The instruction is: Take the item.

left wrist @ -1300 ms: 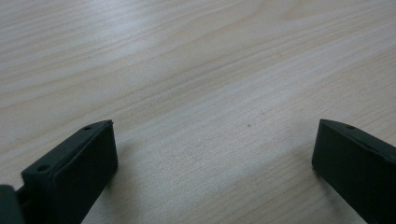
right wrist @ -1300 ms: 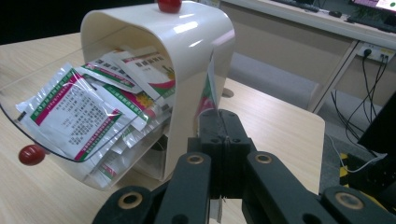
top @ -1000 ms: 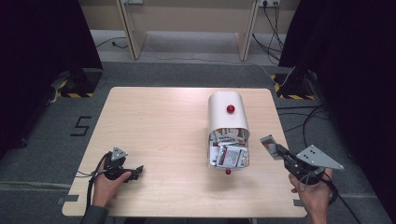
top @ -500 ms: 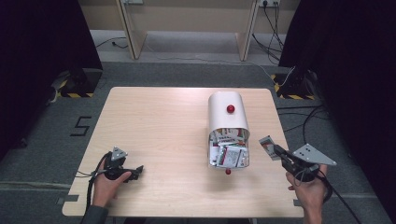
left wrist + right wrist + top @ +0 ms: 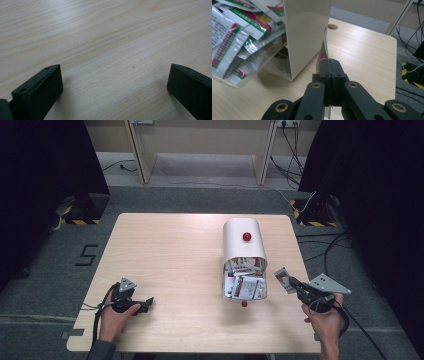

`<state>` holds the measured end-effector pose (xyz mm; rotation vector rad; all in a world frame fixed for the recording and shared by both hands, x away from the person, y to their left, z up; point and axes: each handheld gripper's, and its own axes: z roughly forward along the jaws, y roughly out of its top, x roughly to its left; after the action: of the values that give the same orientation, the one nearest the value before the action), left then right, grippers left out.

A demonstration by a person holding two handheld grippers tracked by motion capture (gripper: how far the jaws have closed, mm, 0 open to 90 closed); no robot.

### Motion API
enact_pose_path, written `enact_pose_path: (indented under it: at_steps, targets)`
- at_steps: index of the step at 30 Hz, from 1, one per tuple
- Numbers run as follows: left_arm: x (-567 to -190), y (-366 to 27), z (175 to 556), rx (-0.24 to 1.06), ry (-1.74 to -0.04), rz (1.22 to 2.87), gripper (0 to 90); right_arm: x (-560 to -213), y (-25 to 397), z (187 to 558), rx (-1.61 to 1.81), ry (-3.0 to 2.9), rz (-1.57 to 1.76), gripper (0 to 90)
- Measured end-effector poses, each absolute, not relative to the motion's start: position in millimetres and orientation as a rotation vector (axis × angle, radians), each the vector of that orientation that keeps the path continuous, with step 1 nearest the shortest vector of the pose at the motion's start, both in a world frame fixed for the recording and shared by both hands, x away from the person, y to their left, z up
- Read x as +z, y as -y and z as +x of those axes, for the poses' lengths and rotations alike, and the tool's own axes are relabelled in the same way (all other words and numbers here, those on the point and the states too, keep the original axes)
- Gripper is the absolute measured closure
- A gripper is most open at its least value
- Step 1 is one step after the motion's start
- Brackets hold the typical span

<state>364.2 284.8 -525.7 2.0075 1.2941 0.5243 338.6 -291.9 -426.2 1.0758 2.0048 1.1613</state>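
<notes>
The right gripper [image 5: 291, 285] is pinching a single packet [image 5: 281, 279] between closed jaws, holding it in the air just to the right of the open front of the box [image 5: 243, 251]; in the right gripper view the packet [image 5: 322, 51] is standing on edge, close against the box's cream side wall [image 5: 305, 32]; the box itself is sitting on the right half of the counter [image 5: 170, 255], its clear front tray crammed with more packets [image 5: 244, 285] of the same kind; the left gripper [image 5: 142, 304] is resting on the counter well to the left of the box, jaws spread wide over bare wood [image 5: 110, 50], holding nothing.

Judging by this, the step in hand is carrying one packet between the box and the counter; whether it is going in or coming out cannot be told. The next move is calling for a steady pinch on thin, slippery film, and for keeping the packet clear of the box wall so it is not snagging or bending.
</notes>
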Motion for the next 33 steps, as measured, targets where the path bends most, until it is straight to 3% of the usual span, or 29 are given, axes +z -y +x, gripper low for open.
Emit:
enact_pose_path:
  at_steps: [33]
  targets:
    - [-525.6, -284.8, 364.2, 0.523, -1.294, 2.008, 0.0, -463.8, 275.5, 358.2, 1.034, -2.133, 1.114, 90.0]
